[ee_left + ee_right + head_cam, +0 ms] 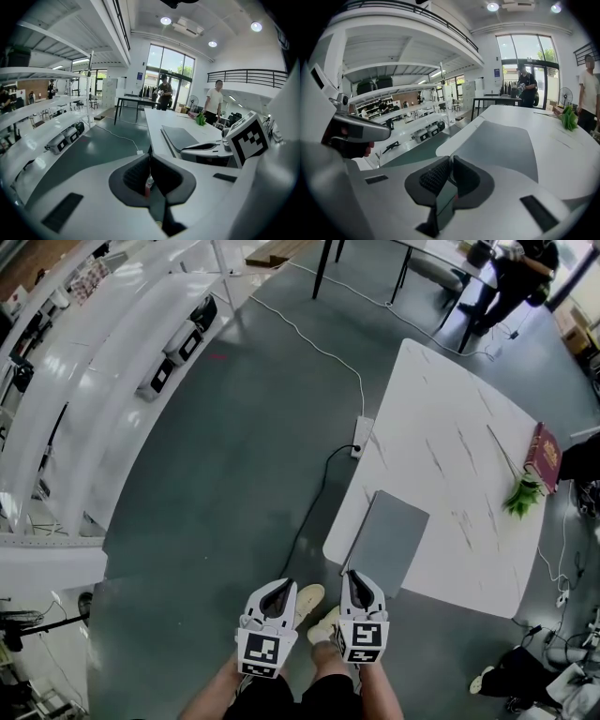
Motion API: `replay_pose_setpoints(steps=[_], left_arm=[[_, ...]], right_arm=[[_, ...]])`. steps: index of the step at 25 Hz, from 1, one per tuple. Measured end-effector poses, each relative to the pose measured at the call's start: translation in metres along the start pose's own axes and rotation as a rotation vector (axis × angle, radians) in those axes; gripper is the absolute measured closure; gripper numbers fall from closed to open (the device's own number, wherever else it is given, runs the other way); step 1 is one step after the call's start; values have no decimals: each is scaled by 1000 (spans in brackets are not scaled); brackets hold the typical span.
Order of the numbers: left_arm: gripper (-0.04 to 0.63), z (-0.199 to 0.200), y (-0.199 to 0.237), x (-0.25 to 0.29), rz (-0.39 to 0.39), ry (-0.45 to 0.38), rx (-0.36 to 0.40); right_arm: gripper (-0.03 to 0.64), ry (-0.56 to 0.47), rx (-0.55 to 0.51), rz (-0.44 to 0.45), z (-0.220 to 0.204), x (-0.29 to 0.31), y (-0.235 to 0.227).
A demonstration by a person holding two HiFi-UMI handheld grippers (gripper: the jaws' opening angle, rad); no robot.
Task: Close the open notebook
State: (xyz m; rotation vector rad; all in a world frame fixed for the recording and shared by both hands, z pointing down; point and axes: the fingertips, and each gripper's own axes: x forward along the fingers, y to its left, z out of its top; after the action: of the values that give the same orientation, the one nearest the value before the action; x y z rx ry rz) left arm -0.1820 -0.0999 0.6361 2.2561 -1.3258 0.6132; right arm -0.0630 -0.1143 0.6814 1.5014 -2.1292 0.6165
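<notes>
A grey notebook (389, 540) lies flat at the near edge of the white table (450, 456), its grey cover up and one corner reaching over the rim. It shows ahead in the left gripper view (180, 137) and right gripper view (506, 145). My left gripper (279, 585) hangs over the floor just short of the table, its jaws together and empty (150, 157). My right gripper (353, 575) sits at the notebook's near corner, tips meeting with nothing between them (451, 158).
A red book (544, 456) and a green sprig (522, 495) lie at the table's far right. A power strip (361, 437) with cables lies on the floor. White shelving (94, 381) runs along the left. People stand by a black table (511, 277).
</notes>
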Motion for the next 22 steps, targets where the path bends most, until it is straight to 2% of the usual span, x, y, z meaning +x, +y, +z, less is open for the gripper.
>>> replay_pose_setpoints(steps=[7,11,13,22], left_arm=[[571,3,2,-4,1,1,-3],[571,4,5,-5,6,-1,1],[571,3,7,-4,8,-1,0],[571,11,4,-7,-1,-12,7]], right_arm=[[535,16,-40,8,0,1,9],[435,13,-29,55,-2,2,20],[412,11,-42,56,-3,3,21],[413,13,-19,64,1,1,21]])
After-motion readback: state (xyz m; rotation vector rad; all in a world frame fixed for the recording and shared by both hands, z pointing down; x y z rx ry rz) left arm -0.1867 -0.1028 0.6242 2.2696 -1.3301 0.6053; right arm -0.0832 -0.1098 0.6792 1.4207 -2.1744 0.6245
